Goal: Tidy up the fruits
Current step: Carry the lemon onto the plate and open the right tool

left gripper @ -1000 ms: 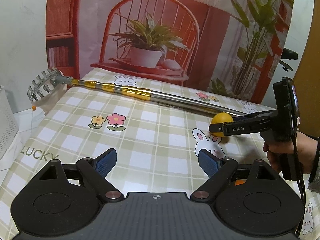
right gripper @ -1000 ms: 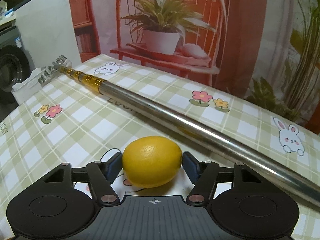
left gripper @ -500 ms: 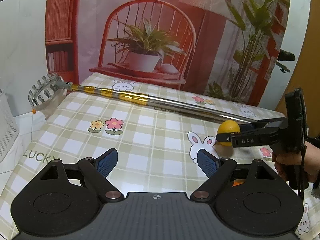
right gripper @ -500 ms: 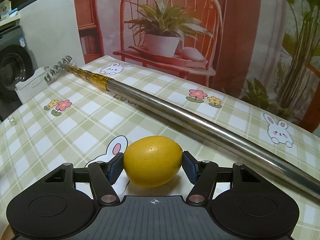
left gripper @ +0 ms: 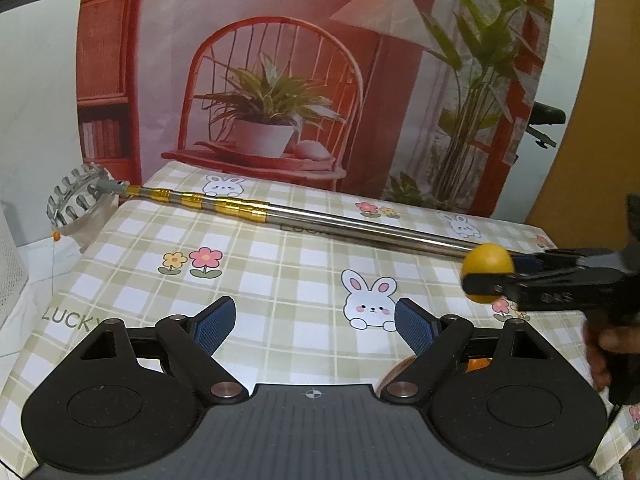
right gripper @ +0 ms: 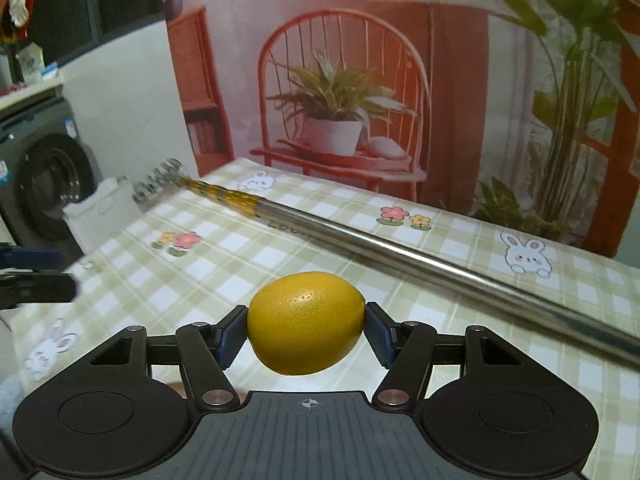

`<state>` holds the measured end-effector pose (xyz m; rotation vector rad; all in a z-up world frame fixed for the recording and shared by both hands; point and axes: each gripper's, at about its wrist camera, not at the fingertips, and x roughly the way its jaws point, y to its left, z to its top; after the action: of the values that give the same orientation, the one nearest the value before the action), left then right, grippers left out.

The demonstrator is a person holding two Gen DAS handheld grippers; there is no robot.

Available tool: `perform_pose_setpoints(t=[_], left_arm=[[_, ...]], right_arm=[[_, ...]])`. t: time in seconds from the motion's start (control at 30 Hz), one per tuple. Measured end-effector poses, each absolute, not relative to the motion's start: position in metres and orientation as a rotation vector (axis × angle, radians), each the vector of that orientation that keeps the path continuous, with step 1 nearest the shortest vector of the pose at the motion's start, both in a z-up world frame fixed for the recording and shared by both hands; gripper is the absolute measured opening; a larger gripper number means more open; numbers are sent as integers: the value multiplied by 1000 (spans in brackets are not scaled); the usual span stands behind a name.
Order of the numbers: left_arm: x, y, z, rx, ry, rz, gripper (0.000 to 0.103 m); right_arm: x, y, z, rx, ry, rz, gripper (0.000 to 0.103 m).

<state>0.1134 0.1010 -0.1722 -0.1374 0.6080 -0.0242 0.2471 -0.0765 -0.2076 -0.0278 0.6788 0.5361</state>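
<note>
A yellow lemon point(right gripper: 306, 322) sits clamped between the blue pads of my right gripper point(right gripper: 306, 326), held above the checked tablecloth. In the left wrist view the same lemon point(left gripper: 488, 262) shows at the right, pinched in the right gripper point(left gripper: 486, 276), with a hand behind it. My left gripper point(left gripper: 314, 324) stands open low over the near part of the table, nothing between its pads. A sliver of something orange point(left gripper: 478, 364) shows under its right finger; I cannot tell what it is.
A long telescopic metal pole point(left gripper: 320, 220) with gold bands lies diagonally across the table point(left gripper: 280, 280), its toothed picker head point(left gripper: 72, 196) past the left edge. A white box point(right gripper: 100, 216) and a washing machine point(right gripper: 44, 184) stand left of the table. A printed backdrop hangs behind.
My right gripper has lifted the lemon off the cloth and carried it right and toward the near side. The left gripper stayed open and drew back slightly.
</note>
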Motion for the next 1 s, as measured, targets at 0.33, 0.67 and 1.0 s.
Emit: perform_pose_setpoints(t=[0.33,0.67,1.0], left_arm=[[93,88,-165,-118,597,-57,88],[65,85,-154,-104,583,-58,89],[49,93,-156,-140,575,-70,89]], right_arm=[[161,-89,-198,38,667,556,59],[113,-69,-205,53,718,556,59],[111,-45,-216,18,807,553,59]])
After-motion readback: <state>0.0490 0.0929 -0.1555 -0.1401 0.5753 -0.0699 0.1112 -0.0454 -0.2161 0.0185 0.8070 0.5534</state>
